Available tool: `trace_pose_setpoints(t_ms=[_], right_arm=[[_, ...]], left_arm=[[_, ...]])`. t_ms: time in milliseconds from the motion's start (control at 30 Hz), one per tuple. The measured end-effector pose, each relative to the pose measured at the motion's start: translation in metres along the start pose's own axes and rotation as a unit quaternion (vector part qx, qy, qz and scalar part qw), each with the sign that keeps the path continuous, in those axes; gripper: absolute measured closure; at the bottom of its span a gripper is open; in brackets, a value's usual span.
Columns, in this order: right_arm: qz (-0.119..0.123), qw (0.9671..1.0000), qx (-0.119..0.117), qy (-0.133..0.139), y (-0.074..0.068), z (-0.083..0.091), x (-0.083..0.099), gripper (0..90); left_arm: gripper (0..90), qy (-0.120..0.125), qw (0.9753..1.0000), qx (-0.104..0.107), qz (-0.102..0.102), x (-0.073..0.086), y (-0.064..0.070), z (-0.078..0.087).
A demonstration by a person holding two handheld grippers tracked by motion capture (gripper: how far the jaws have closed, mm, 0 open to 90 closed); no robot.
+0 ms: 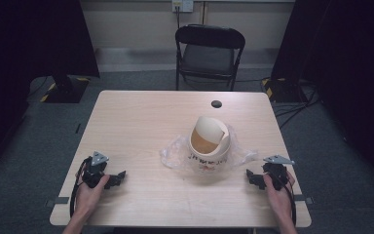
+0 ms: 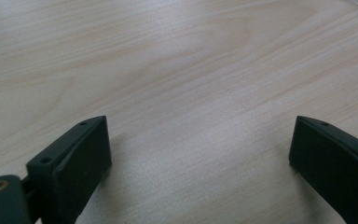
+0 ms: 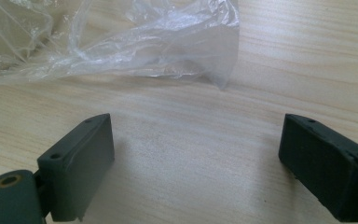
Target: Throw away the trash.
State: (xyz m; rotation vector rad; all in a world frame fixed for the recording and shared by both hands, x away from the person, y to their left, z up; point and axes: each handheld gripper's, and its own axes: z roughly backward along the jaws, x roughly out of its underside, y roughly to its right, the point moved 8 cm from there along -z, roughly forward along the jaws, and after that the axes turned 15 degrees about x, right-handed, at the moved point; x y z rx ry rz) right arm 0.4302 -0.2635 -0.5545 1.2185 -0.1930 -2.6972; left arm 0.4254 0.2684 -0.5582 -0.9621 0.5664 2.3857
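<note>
Bin (image 1: 208, 146) with its swing lid sits mid-tabletop on a clear plastic bag (image 1: 175, 157), while left gripper (image 1: 118, 177) and right gripper (image 1: 249, 176) rest wide open, empty, near the front corners; nothing seems started, and a reach inward looks next.

Bin (image 1: 209, 155): small, round, cream-white, with dark and red print on the near wall. Stood upright right of centre on the worktop (image 1: 141, 122). Swing lid (image 1: 210, 128): tilted up on edge, brownish interior exposed.

Bag (image 1: 174, 157): clear thin plastic, crumpled, spread flat under and around the bin; one wrinkled corner (image 3: 223, 70) is seen lying on the wood.
</note>
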Motion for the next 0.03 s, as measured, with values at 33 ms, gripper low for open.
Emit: trace_pose_setpoints(t_ms=[33], right_arm=[[0.000, 1.0000, 0.000, 0.000, 0.0000, 0.0001, 0.0001, 9.5]], left_arm=[[3.2, -0.004, 1.0000, -0.002, -0.002, -0.0001, -0.0011, -0.0002]])
